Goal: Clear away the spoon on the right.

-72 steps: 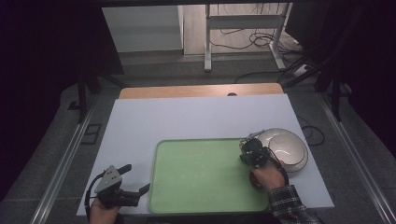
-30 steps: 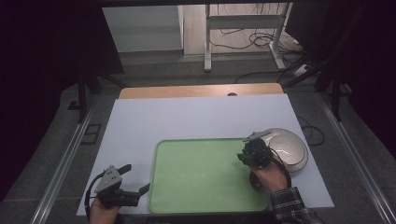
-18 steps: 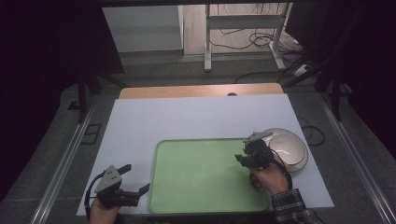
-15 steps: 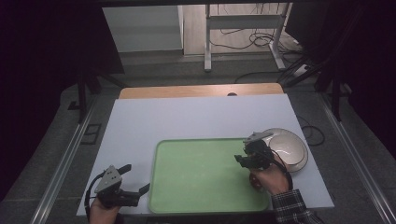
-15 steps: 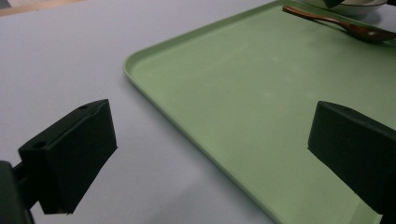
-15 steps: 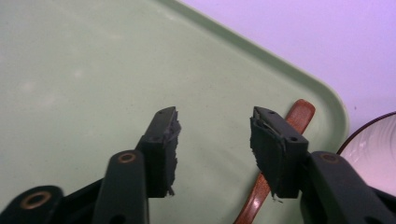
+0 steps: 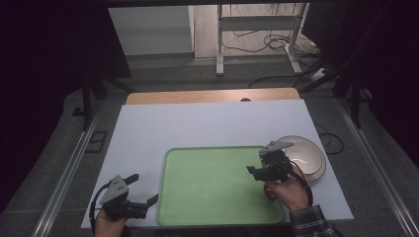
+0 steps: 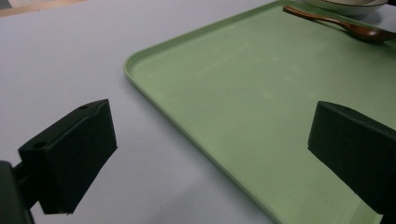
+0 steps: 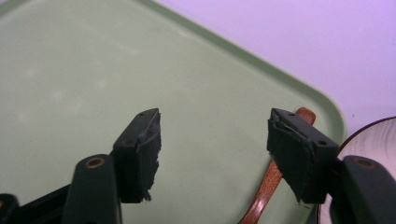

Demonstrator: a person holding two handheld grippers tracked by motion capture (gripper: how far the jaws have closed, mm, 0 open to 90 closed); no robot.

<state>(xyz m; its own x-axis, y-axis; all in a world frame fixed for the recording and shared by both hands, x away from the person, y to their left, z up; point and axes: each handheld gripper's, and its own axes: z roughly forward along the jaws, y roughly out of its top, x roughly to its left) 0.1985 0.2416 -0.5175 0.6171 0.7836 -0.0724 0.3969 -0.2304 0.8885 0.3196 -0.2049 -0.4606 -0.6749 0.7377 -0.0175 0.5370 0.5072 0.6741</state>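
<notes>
A brown wooden spoon (image 9: 267, 189) lies on the right side of the green tray (image 9: 93, 70), its handle end close behind my right gripper's right finger. My right gripper (image 9: 215, 140) hovers low over the tray and is open. Its jaws have just been opening, and nothing is between them. From above, the right gripper (image 7: 253, 173) sits at the tray's (image 7: 212, 187) right edge, beside the white bowl (image 7: 306, 155). My left gripper (image 7: 144, 188) rests open at the tray's near left corner. In its own view the left gripper (image 8: 210, 126) faces the tray (image 8: 224, 84), the spoon (image 8: 345, 25) and the bowl (image 8: 348, 3).
The tray lies on a white sheet (image 7: 207, 123) covering the table. A strip of bare wood (image 7: 212, 95) runs along the far edge. Dark floor, metal rails and cables surround the table.
The right gripper's jaws have spread apart, and the hand has shifted slightly left, away from the bowl. The left gripper has stayed put.
</notes>
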